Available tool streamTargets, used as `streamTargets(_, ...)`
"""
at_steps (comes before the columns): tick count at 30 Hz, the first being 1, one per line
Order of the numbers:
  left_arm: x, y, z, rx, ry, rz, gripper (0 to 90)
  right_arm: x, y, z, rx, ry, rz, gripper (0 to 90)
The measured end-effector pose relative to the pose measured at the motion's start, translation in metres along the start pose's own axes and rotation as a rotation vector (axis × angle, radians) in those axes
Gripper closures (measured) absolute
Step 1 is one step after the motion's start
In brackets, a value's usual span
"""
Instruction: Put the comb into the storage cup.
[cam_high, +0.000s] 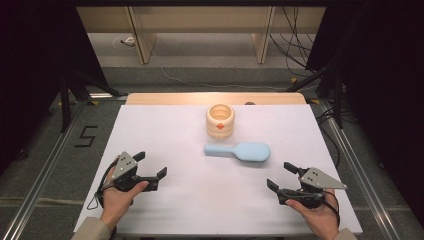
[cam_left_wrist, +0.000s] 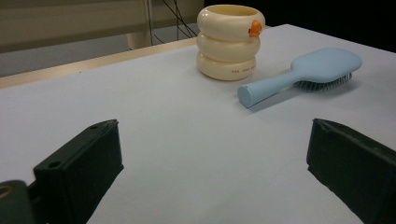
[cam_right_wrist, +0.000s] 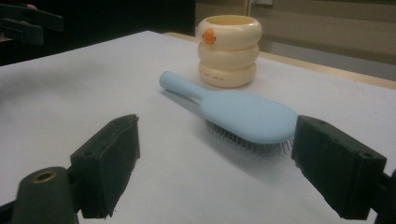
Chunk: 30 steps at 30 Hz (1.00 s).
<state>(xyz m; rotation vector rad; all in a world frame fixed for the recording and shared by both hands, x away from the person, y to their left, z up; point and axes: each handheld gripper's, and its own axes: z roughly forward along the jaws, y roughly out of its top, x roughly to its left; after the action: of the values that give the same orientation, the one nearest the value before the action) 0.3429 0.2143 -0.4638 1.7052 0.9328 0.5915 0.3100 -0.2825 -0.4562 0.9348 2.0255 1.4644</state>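
1. In the high view, the left gripper (cam_high: 151, 165) rests on the white table (cam_high: 165, 210) at the near left, held in the person's left hand (cam_high: 117, 196), jaws spread wide with nothing between them. The right gripper (cam_high: 281, 176) sits at the near right in the right hand (cam_high: 315, 212), jaws likewise released and empty. The light blue hairbrush (cam_high: 240, 151) lies flat between and beyond them, handle pointing left, bristles down. Just behind it stands a cream ringed cup (cam_high: 220, 120) with a small orange mark on its front
2. In the left gripper view, the two black jaws stand far apart over bare table. The hairbrush (cam_left_wrist: 303, 72) lies ahead to the right, handle end nearest, well apart from the jaws; the cup (cam_left_wrist: 229, 44) stands just beside its handle
3. In the right gripper view, the jaws gape open and grasp nothing. The hairbrush (cam_right_wrist: 243, 114) lies just ahead, its head near the right-hand jaw; whether they touch cannot be told. The cup (cam_right_wrist: 228, 49) stands behind it
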Motion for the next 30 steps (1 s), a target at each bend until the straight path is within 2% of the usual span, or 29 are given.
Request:
streamTargets(10, -0.002, 0.000, 0.002, 0.006, -0.004, 0.008, 4.4, 0.003, 0.002, 0.002, -0.005, -0.006, -0.002, 16.4)
streamTargets(17, -0.002, 0.000, 0.002, 0.007, -0.002, 0.006, 5.1, 0.010, 0.011, 0.012, -0.014, 0.005, -0.017, 20.5)
streamTargets(19, -0.003, 0.000, 0.002, 0.008, -0.001, 0.007, 5.1, 0.012, 0.016, 0.021, -0.006, 0.003, -0.031, 25.5)
streamTargets(23, -0.002, -0.001, 0.003, 0.012, -0.001, 0.007, 5.5, 0.018, 0.029, 0.046, 0.021, 0.015, -0.063, 42.7)
streamTargets(24, -0.002, -0.001, 0.003, 0.012, 0.000, 0.004, 5.5, 0.018, 0.029, 0.046, 0.021, 0.015, -0.063, 42.7)
streamTargets(25, -0.002, -0.001, 0.003, 0.012, 0.000, 0.002, 5.7, 0.022, 0.033, 0.058, 0.047, 0.024, -0.080, 53.4)
streamTargets(30, -0.002, -0.002, 0.004, 0.019, -0.003, 0.004, 6.1, 0.031, 0.045, 0.089, 0.109, 0.053, -0.104, 79.1)
